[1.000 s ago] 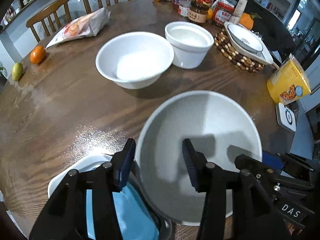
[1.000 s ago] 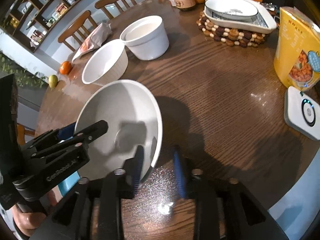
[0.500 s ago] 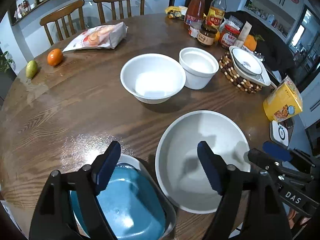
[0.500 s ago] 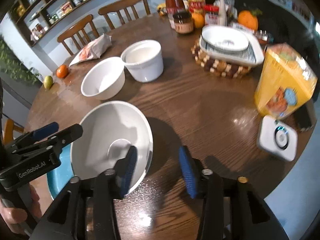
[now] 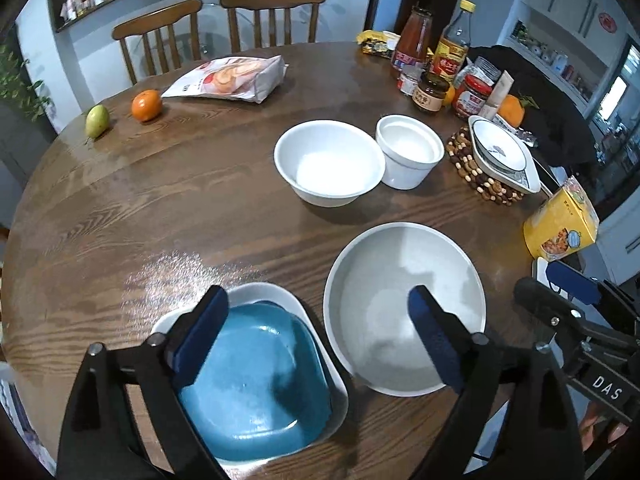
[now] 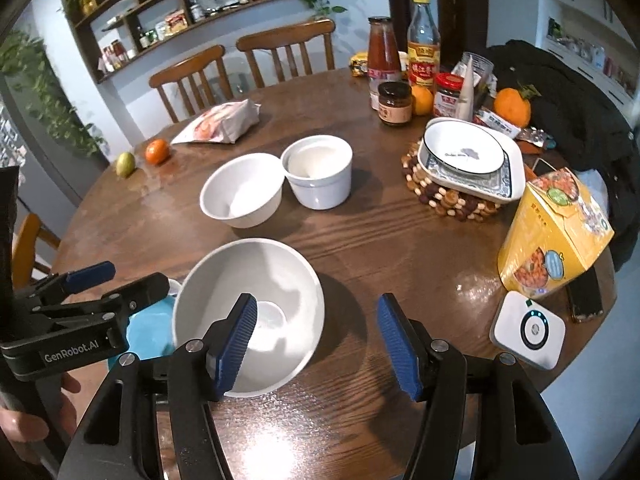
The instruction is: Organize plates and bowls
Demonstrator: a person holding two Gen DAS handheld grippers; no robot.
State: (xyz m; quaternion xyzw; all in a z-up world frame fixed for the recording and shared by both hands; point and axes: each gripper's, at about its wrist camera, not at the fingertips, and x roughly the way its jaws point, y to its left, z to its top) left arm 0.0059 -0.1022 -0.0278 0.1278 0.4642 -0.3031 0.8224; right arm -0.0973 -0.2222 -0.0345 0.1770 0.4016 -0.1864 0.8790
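Both opening tools hover apart above the grey bowl.

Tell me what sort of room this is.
Most likely a home dining room: a round wooden table with dining chairs, sauce bottles, and wall shelves stocked with jars.

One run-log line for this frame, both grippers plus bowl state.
left gripper: opening, nothing held | right gripper: opening, nothing held | grey bowl: upright on table, beside blue dish in white dish
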